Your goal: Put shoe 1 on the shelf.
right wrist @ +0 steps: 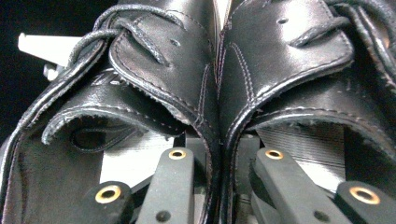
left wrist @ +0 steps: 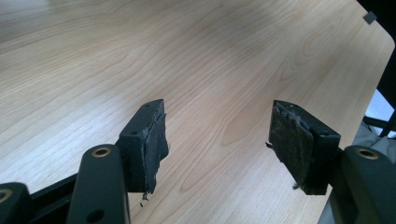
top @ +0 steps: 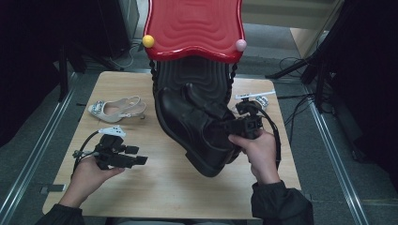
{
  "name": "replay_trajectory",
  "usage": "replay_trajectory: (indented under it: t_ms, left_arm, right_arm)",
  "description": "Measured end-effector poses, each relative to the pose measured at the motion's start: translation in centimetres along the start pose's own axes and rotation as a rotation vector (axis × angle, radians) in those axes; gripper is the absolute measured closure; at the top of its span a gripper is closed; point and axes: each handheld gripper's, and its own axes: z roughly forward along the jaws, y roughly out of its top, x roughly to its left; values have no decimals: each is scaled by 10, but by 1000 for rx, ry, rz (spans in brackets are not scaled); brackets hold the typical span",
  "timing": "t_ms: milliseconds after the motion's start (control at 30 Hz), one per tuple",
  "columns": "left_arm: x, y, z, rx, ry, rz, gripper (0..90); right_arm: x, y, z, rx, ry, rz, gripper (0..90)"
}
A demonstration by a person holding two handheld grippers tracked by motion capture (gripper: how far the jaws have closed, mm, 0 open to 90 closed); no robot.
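Note:
A pair of black leather lace-up shoes (top: 187, 122) hangs tilted above the middle of the wooden table (top: 155, 187), toes toward the back. My right gripper (top: 227, 129) is shut on them. In the right gripper view its jaws reach into the two shoe openings (right wrist: 219, 154) and pinch the adjoining inner walls of the shoes (right wrist: 210, 70) together. My left gripper (top: 138, 157) is held low over the table's left side. Its jaws (left wrist: 217, 140) stand open with bare wood between the worn pads (left wrist: 154, 140).
A beige slingback heel (top: 117, 110) lies on the table at the back left. A red wavy shelf (top: 195, 26) with a yellow ball (top: 148, 41) and a pink ball (top: 241, 45) rises behind the shoes. Cables and stands surround the table.

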Motion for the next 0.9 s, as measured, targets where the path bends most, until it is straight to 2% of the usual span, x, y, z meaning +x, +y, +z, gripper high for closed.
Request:
replay_trajectory:
  t_ms: [67,100,367,500,600,667,767,833,867,900]
  left_arm:
    - [-1,2,2,2,-7,4,369]
    - [-2,3,3,3,-10,8,369]
    - [-3,11,11,14,-40,35,370]
    - [-4,13,15,26,-49,52,372]
    - [-6,15,19,38,-61,59,372]
    - [-6,16,20,44,-69,68,372]
    - [-7,17,21,44,-75,73,373]
    - [-7,17,22,45,-77,76,374]
    - [-8,17,23,50,-80,76,374]
    - [-7,17,23,53,-84,79,374]
  right_arm:
    - [-3,15,1,-45,-43,19,825]
    - [-3,15,1,-45,-43,19,825]
    - [-11,46,15,-170,-155,90,824]
    - [-13,54,28,-237,-227,113,825]
    - [-16,59,38,-276,-253,147,824]
    - [-17,61,49,-333,-286,168,824]
    - [-16,64,56,-351,-313,178,824]
    - [-15,66,65,-362,-351,174,824]
    - [-14,67,73,-374,-384,179,824]
    - [-14,67,73,-374,-384,179,824]
